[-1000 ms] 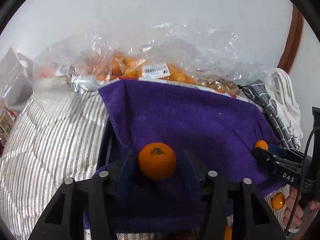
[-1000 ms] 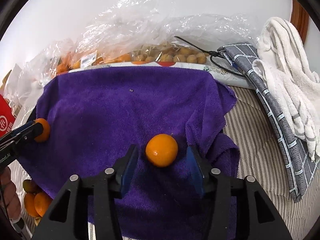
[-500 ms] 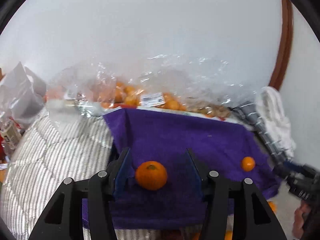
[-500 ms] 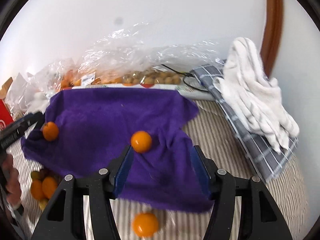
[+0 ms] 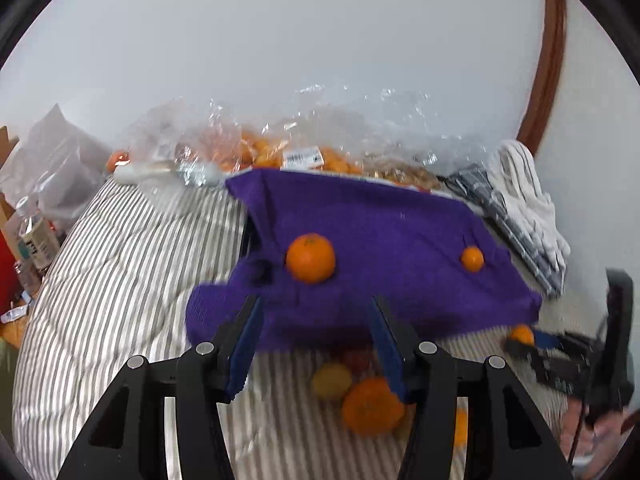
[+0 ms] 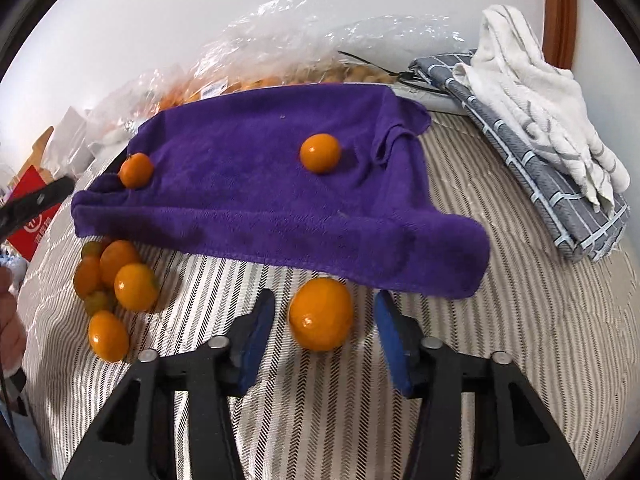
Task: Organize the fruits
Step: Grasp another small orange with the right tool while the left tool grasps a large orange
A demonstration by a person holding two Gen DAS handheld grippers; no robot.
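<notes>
A purple towel [image 5: 372, 236] [image 6: 260, 168] lies over a raised base on the striped bed. Two oranges rest on it: one at its left [image 5: 311, 258] [image 6: 136, 170], one at its right [image 5: 472, 259] [image 6: 320, 153]. My left gripper [image 5: 316, 340] is open and empty, over loose fruit [image 5: 370, 404] on the bed. My right gripper [image 6: 324, 336] is open, with an orange [image 6: 321, 313] on the bed between its fingers, untouched. A cluster of several oranges [image 6: 116, 284] lies at the left of the right wrist view. The right gripper also shows in the left wrist view [image 5: 524, 340].
Clear plastic bags of oranges [image 5: 280, 156] [image 6: 248, 80] sit behind the towel by the white wall. Folded grey and white cloths [image 6: 540, 120] [image 5: 516, 204] lie at the right. Bottles and packages [image 5: 32, 236] stand at the left edge. A red box [image 6: 34, 216] sits at the left.
Both grippers have pulled back from the towel, leaving one orange each on it. The right gripper now has a different orange on the bed between its fingers.
</notes>
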